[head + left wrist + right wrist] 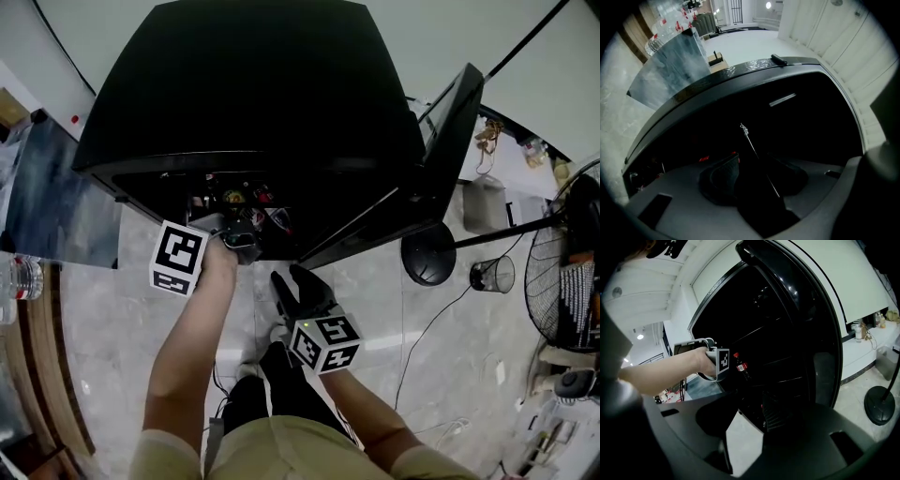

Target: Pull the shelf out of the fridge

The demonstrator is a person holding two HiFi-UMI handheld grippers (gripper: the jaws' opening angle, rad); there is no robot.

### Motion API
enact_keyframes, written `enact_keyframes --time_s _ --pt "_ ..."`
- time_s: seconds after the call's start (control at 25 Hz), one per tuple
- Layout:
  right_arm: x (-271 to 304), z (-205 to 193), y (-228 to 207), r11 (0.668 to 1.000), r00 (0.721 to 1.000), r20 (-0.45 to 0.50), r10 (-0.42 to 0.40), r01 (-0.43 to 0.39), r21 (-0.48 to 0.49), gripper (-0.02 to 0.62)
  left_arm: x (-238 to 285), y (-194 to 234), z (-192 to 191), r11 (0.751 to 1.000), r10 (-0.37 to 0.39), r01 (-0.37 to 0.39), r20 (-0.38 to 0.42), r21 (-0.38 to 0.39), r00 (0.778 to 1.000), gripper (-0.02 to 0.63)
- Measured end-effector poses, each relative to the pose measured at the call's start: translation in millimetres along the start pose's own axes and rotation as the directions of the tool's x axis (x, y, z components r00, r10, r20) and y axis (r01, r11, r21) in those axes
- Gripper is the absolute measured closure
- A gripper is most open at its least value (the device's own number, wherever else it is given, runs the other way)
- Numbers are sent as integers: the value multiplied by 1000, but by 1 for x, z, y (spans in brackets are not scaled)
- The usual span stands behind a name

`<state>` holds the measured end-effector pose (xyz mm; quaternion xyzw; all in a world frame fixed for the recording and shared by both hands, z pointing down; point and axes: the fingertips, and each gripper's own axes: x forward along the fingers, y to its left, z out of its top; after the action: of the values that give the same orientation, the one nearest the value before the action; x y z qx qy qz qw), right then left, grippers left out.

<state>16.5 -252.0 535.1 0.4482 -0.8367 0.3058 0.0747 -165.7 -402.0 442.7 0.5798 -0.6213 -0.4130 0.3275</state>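
Black fridge (pixel 253 94) stands open. We find the thin metal wire of the shelf (pixel 750 143) running between the spread jaws of the left gripper (pixel 757 168); the right gripper (pixel 750 413) gapes empty, outside.

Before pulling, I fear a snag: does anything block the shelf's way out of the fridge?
Nothing visible does: the fridge door stands swung wide open. A red-capped bottle stands inside; what it rests on is unclear.

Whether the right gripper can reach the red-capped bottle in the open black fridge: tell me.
Probably yes. The black fridge door stands open and the right gripper, jaws apart, faces in; only the left gripper beside the red-capped bottle crowds it.
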Motion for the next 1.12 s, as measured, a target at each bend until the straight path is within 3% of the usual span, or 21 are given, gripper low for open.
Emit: enact_keyframes --time_s 0.44,0.76,1.12 --pt "1 -11 -9 1000 999 -42 4 -3 5 443 17 -3 12 995 -84 88 87 -43 993 499" --pt "3 -14 -3 1000 998 -52 22 -21 5 445 20 -3 13 995 -66 72 92 -67 994 534" --pt "-3 -11 -3 1000 999 -46 29 -29 0 446 16 1 12 980 -3 14 58 -198 998 565"
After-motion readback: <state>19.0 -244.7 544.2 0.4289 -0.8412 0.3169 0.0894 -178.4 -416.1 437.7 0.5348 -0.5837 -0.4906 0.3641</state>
